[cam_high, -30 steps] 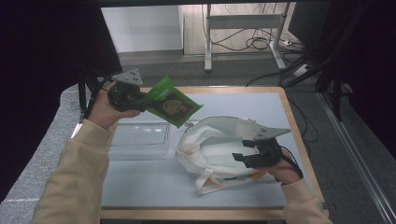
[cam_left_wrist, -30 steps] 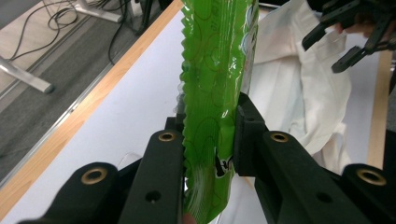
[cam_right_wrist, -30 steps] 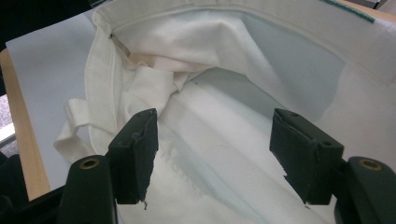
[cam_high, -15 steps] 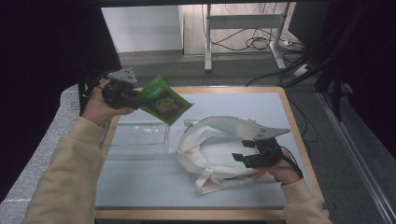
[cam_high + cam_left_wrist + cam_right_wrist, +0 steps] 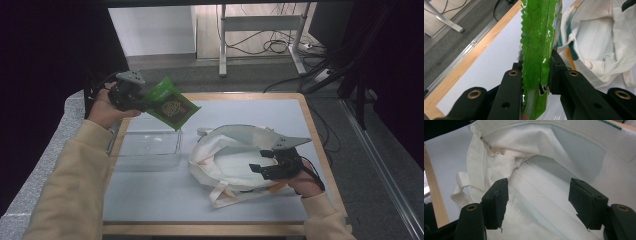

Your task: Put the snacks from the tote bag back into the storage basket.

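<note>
**Green packet aloft at the far left, bag held open at the right**

While your two hands work apart, the counter [image 5: 150, 200] carries everything: a pale blue-grey top with a wooden edge. On its right half lies the white cloth bag [image 5: 225, 160], mouth gaping toward the left, its straps trailing at the near side. Your right claw [image 5: 264, 167] sits at the bag's near right rim; in the right gripper view its jaws stand wide, spread inside the opening with white lining [image 5: 541, 195] between them and nothing pinched. Left of the bag, just beside it, rests a clear plastic tray [image 5: 145, 145], flat on the counter. Above the tray's far left corner, you hold the green snack packet [image 5: 170, 104] in the air, tilted, its far end dipping toward the bag. Your left claw [image 5: 535, 75] is clamped on the packet's crimped end, jaws pressed narrow against both faces of the foil, with the bag showing beyond.
</note>
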A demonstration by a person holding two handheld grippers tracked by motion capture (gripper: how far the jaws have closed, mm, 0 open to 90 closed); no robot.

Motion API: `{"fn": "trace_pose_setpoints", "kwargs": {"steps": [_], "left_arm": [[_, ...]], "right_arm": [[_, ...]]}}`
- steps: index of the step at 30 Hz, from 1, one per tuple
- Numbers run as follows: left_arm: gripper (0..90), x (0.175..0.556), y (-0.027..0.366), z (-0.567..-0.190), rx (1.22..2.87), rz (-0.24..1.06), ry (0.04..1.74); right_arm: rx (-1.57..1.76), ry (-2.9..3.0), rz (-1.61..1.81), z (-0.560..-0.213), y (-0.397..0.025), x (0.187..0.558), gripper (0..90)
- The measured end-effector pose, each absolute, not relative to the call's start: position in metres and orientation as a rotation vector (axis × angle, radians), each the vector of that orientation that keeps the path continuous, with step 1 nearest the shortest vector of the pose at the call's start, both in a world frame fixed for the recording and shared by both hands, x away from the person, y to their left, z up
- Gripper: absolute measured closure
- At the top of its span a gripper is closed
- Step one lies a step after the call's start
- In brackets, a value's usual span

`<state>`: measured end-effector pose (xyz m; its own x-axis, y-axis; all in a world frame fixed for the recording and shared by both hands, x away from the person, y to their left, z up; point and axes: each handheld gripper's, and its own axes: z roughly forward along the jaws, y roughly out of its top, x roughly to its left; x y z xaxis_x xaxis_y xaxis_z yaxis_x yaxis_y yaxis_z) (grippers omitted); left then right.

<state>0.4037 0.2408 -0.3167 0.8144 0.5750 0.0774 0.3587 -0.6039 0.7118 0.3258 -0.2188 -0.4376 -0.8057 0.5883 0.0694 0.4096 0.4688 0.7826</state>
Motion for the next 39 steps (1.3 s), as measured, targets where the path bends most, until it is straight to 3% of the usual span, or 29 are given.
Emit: {"fn": "trace_pose_setpoints", "kwargs": {"steps": [39], "left_arm": [[76.6, 0.426, 0.277, -0.355, 2.412, 0.348, 0.748]], "right_arm": [[0.875, 2.501, 1.229, -0.439, -0.219, 0.327, 31.9]]}}
